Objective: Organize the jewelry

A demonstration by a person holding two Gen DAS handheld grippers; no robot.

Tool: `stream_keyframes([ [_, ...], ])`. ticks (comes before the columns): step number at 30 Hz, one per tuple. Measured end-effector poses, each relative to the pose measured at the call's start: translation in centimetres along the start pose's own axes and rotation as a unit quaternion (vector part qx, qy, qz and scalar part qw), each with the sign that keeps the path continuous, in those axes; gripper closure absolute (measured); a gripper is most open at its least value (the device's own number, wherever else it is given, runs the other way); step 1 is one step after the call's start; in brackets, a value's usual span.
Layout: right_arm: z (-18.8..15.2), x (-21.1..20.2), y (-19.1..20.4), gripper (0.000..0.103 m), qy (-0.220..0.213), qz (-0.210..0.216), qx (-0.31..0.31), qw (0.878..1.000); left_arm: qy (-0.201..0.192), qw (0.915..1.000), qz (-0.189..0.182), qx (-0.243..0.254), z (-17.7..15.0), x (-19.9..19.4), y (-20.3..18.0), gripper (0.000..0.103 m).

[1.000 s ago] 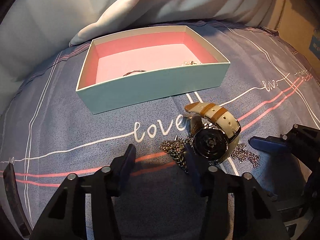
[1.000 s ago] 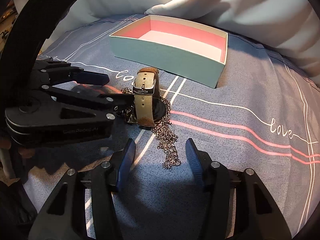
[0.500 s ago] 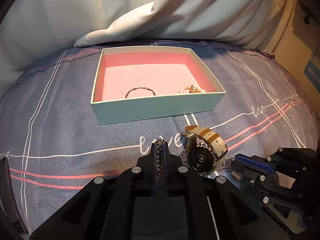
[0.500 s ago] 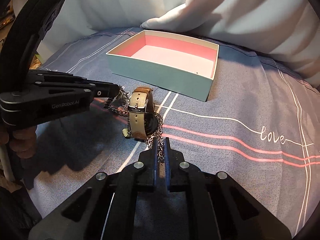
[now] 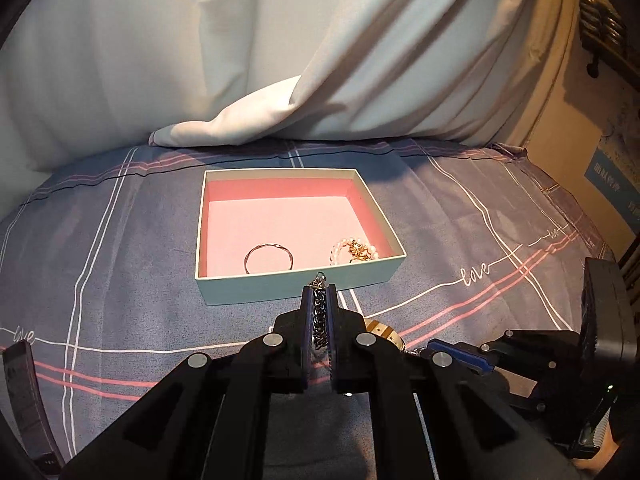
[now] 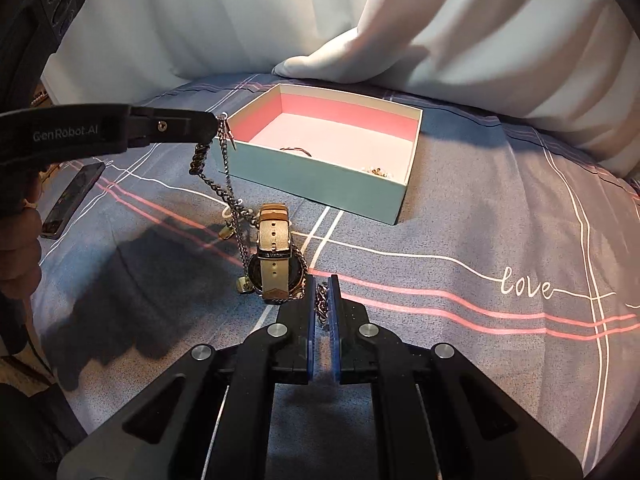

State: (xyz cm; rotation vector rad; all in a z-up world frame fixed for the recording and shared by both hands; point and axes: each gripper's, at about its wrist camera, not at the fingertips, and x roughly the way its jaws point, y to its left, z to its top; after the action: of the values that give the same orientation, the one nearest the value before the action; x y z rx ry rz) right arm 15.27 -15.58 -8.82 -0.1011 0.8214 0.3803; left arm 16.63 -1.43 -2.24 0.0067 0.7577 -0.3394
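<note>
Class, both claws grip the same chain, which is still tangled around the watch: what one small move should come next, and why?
Probably lift the left claw a little higher. The chain runs from it around the watch to the right claw, so it must clear the watch before going into the box.

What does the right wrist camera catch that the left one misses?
Only the right view shows the watch whole, with the chain hanging from the left gripper and looping round it, plus a phone. Only the left view shows the ring whole. Both show the box, the pearls and both grippers shut on chain.
</note>
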Motion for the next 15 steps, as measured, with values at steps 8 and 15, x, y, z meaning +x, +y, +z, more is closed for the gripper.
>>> stream_keyframes([
  [8, 0.2, -0.4, 0.0, 0.096, 0.000, 0.002, 0.003, 1.000, -0.039, 0.9991, -0.016, 0.000, 2.0, -2.4, -0.7, 0.097],
  [15, 0.3, -0.7, -0.3, 0.096, -0.002, 0.007, 0.011, 1.000, -0.053, 0.9977, -0.041, 0.004, 2.8, -3.8, -1.8, 0.097],
])
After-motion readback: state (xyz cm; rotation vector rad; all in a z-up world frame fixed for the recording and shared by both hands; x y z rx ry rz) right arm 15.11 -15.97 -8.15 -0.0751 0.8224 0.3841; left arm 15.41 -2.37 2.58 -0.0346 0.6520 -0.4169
